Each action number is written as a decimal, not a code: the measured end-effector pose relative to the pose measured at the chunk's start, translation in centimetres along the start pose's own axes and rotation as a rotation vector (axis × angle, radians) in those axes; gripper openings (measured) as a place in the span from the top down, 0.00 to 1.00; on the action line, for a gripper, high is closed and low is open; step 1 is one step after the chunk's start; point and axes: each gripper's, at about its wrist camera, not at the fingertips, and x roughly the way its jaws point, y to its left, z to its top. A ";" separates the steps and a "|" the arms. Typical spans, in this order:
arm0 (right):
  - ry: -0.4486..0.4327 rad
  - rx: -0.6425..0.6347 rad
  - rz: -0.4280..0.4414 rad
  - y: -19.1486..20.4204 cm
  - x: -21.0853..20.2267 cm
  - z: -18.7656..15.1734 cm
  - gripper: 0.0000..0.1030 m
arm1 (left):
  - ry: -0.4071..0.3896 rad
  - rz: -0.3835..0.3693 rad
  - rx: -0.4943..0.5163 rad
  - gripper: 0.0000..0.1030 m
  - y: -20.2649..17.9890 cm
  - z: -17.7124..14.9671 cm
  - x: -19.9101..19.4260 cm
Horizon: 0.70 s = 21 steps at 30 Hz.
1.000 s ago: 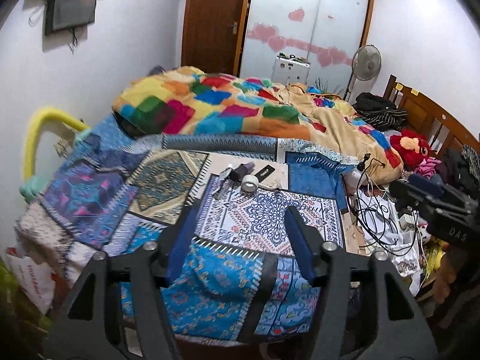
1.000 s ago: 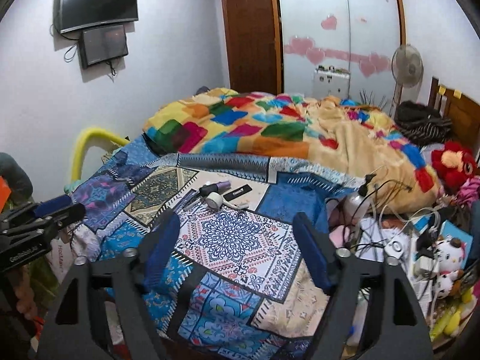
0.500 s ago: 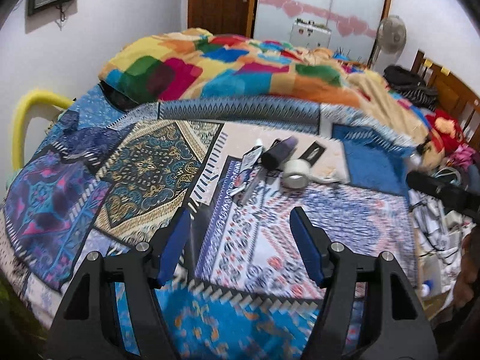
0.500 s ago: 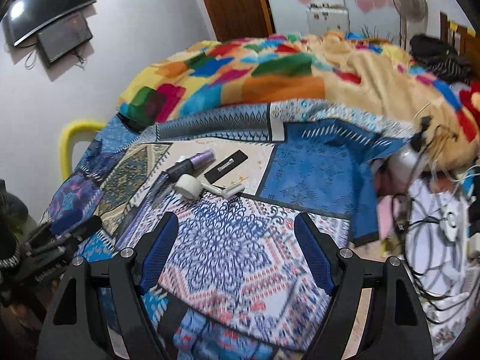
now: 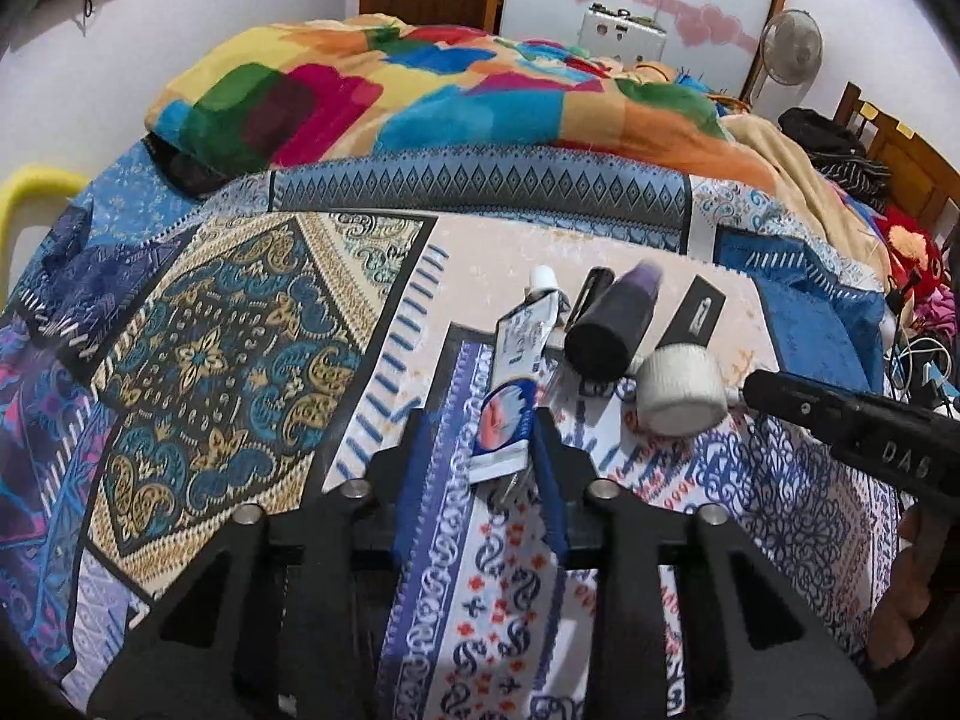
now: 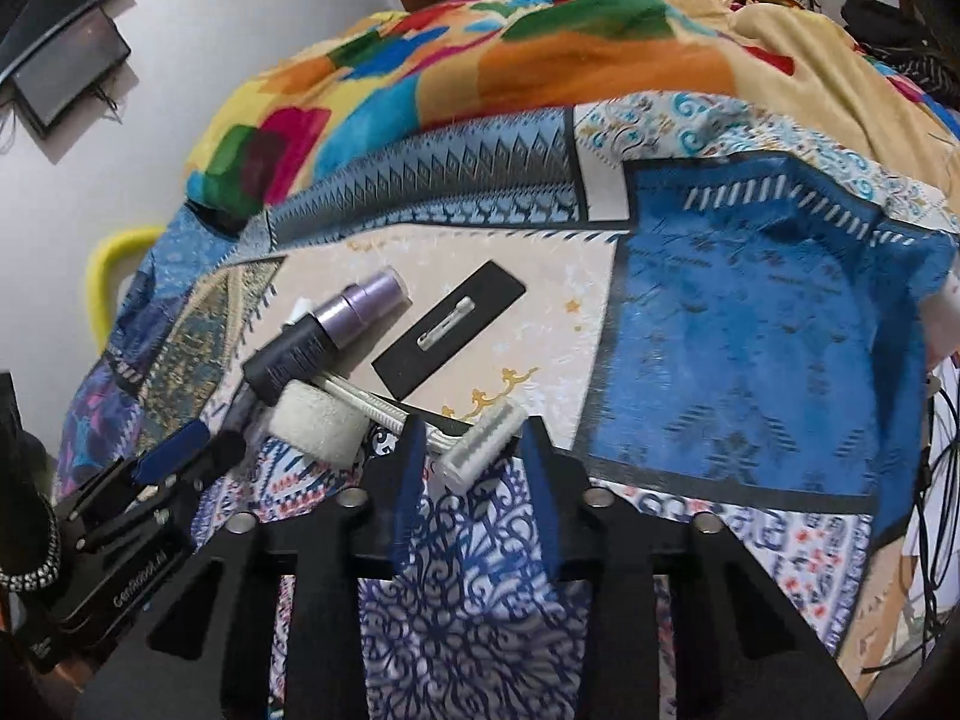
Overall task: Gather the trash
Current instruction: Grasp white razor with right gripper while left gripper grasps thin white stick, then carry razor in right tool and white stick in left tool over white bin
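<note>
Between my left tool's [image 5: 480,468] closing jaws sits the near, crimped end of the toothpaste tube [image 5: 513,384], lying on the bed pointing straight away. It's probably soft and light, so grip that flat end. My right tool [image 6: 471,468] is closing around the razor's [image 6: 480,441] head.

a bed under a patchwork patterned sheet [image 5: 198,360] is carrying a flattened white-blue tube [image 5: 516,372], dark purple-capped bottle [image 6: 324,336], white tape roll [image 6: 318,426], white disposable razor [image 6: 474,444], flat black badge [image 6: 450,330], all lying just ahead of the fingertips, with a multicoloured blanket [image 5: 420,90] lying beyond.
</note>
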 end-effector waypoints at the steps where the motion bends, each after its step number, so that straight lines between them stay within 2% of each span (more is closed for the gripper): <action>1: -0.018 -0.008 -0.013 0.1 -0.1 -0.1 0.76 | -0.004 -0.005 0.005 0.86 -0.1 0.1 0.1; 2: -0.029 -0.019 -0.025 0.2 -0.1 -0.3 0.77 | -0.007 -0.006 0.007 0.94 -0.1 0.1 0.1; 4: -0.045 -0.034 -0.034 0.1 -0.1 -0.4 0.79 | -0.010 -0.002 0.011 0.99 -0.2 0.2 0.2; 5: -0.052 -0.040 -0.034 0.1 -0.2 -0.6 0.80 | -0.010 -0.003 0.010 0.99 -0.2 0.2 0.2; 6: -0.055 -0.054 -0.049 0.1 -0.4 -0.9 0.87 | -0.009 -0.006 0.008 0.99 -0.1 0.1 0.1; 15: -0.075 -0.080 -0.096 -0.8 -2.3 -2.5 0.89 | 0.003 0.004 -0.001 0.99 0.0 -1.1 -2.6; 21: -0.104 -0.085 -0.118 -0.2 -4.8 -2.5 0.89 | -0.014 -0.006 0.015 0.99 -0.8 -1.6 -7.1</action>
